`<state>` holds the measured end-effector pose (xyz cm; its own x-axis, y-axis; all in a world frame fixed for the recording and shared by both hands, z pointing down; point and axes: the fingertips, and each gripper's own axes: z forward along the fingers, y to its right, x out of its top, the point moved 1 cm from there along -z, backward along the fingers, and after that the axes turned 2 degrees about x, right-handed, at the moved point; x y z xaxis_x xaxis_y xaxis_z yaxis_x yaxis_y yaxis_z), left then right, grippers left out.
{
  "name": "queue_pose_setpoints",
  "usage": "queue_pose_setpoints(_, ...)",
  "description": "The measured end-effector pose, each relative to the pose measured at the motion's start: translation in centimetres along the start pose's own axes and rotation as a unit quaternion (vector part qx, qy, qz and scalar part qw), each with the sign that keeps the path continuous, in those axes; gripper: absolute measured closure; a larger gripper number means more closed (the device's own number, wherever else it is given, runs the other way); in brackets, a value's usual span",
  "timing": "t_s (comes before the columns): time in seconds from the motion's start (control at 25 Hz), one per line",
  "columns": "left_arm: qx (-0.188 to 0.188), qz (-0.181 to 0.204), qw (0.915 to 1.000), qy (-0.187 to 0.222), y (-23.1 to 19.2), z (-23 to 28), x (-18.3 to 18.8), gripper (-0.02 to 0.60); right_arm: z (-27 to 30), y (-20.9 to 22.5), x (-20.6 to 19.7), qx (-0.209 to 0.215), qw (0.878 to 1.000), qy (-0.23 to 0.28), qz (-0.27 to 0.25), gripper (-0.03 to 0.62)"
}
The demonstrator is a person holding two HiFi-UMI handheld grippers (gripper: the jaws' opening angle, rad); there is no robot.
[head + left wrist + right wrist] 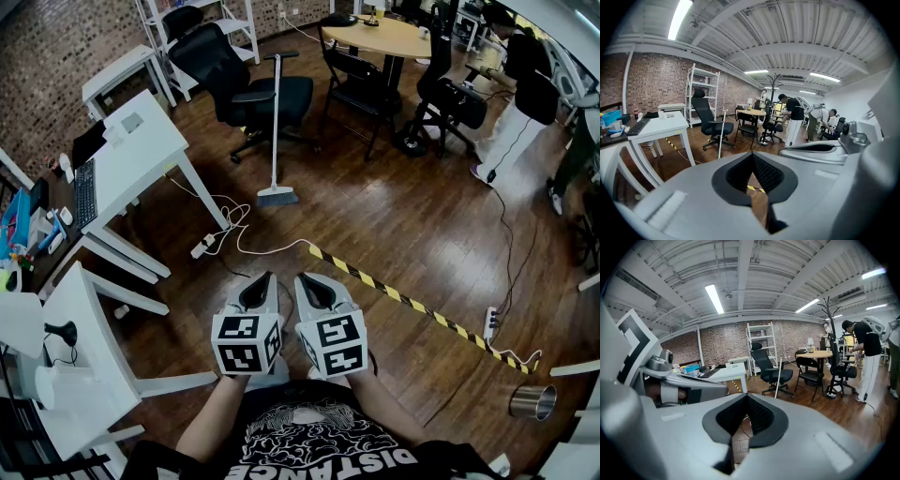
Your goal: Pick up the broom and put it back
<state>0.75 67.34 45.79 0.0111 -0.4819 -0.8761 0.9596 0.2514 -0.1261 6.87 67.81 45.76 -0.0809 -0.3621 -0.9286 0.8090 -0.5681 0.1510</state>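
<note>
The person is holding the left gripper (260,278) and the right gripper (307,278) side by side close to the body, both with jaws pressed together and gripping nothing. The white-handled broom with a grey brush head (275,131) is standing upright against the black office chair (246,89), well apart from both grippers across the dark wooden floor (394,216). The approach is seemingly just beginning; the next move calls for walking over, opening one gripper and closing it round the handle.

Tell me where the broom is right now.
In the head view the broom stands upright at upper centre, head on the wooden floor, beside the black office chair, right of the white desk.
</note>
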Motion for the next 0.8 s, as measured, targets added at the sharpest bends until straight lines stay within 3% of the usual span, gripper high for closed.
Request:
queue_pose_setpoints(0.36,-0.009,-0.01,0.9999,0.0,-0.5,3.7,1.3,0.575,3.2,2.4,0.6,0.0,1.0,-0.021,-0.009,0.594)
queue_pose_setpoints(0.8,-0.03,-0.018,0.9994,-0.001,-6.9,11.5,6.6,0.575,13.2,5.3,4.8,-0.028,0.999,-0.037,-0.016,0.594)
